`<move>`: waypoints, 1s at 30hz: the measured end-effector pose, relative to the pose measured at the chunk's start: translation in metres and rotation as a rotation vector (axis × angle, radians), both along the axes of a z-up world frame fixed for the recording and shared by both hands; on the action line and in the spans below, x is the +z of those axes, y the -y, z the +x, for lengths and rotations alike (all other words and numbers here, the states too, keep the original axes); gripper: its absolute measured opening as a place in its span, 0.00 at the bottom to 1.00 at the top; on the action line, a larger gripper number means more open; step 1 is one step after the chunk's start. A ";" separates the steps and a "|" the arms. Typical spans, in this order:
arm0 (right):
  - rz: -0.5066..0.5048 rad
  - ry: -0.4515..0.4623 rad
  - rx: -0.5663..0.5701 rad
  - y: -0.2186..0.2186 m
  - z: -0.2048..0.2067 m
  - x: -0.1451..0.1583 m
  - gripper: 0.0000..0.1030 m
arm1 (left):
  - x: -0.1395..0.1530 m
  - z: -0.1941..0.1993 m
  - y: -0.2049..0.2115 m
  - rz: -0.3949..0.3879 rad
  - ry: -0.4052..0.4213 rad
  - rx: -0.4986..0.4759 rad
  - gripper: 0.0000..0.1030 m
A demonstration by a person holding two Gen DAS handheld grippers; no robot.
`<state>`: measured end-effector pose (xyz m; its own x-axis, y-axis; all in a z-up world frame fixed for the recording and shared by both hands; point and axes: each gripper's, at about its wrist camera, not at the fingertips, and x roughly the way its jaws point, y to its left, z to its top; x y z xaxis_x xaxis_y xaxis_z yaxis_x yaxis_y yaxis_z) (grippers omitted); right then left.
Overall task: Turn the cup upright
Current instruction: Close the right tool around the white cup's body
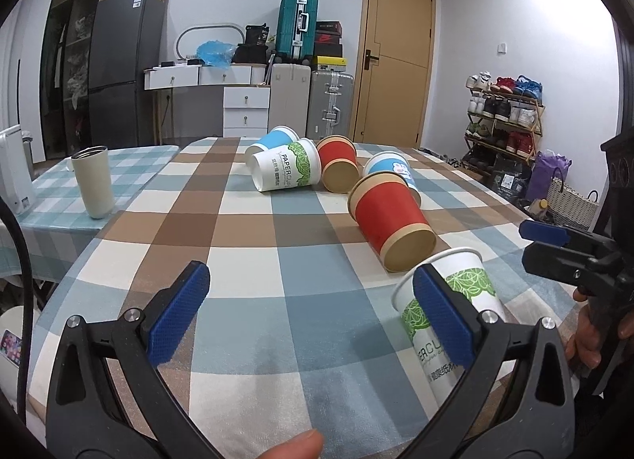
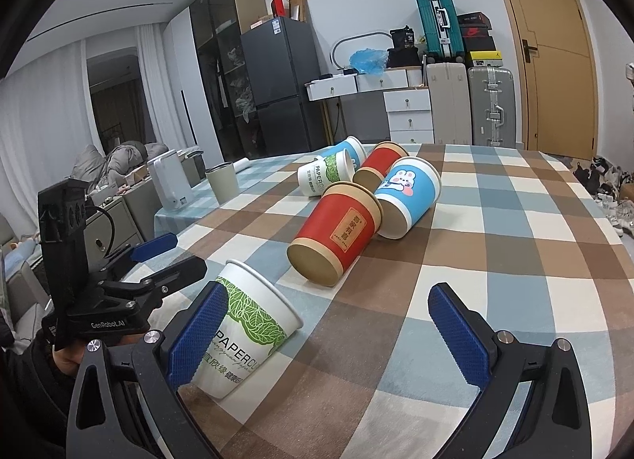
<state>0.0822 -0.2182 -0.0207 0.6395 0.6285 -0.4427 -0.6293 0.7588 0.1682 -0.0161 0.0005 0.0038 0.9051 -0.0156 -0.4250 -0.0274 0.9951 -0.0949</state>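
Observation:
A white paper cup with a green leaf band (image 1: 455, 312) (image 2: 245, 328) stands upright on the checked tablecloth between my two grippers. My left gripper (image 1: 313, 312) is open; its right pad is in front of this cup. My right gripper (image 2: 329, 332) is open; its left pad overlaps the cup's left side. Several other paper cups lie on their sides farther back: a near red one (image 1: 390, 221) (image 2: 337, 231), a blue rabbit cup (image 2: 408, 195), a far red one (image 1: 338, 164), a white green-leaf one (image 1: 285, 170) and a blue one (image 1: 273, 140).
A beige metal tumbler (image 1: 95, 181) (image 2: 222, 183) stands on the adjoining table at left, next to a white appliance (image 2: 170, 181). The right gripper's body shows at the right edge of the left wrist view (image 1: 574, 257). Table edges fall away left and right.

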 end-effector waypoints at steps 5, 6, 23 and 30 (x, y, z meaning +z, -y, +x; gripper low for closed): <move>-0.007 -0.005 0.004 -0.002 0.000 0.000 1.00 | 0.000 -0.003 0.003 0.012 0.015 0.000 0.99; -0.010 -0.007 0.004 -0.003 0.000 0.000 1.00 | 0.000 -0.003 0.003 0.012 0.017 -0.001 0.99; -0.052 -0.178 0.048 -0.028 0.016 -0.001 1.00 | -0.001 -0.005 0.003 0.011 0.019 0.004 0.99; -0.069 -0.295 0.068 -0.046 0.026 -0.006 1.00 | -0.001 -0.006 0.002 0.010 0.015 0.008 0.99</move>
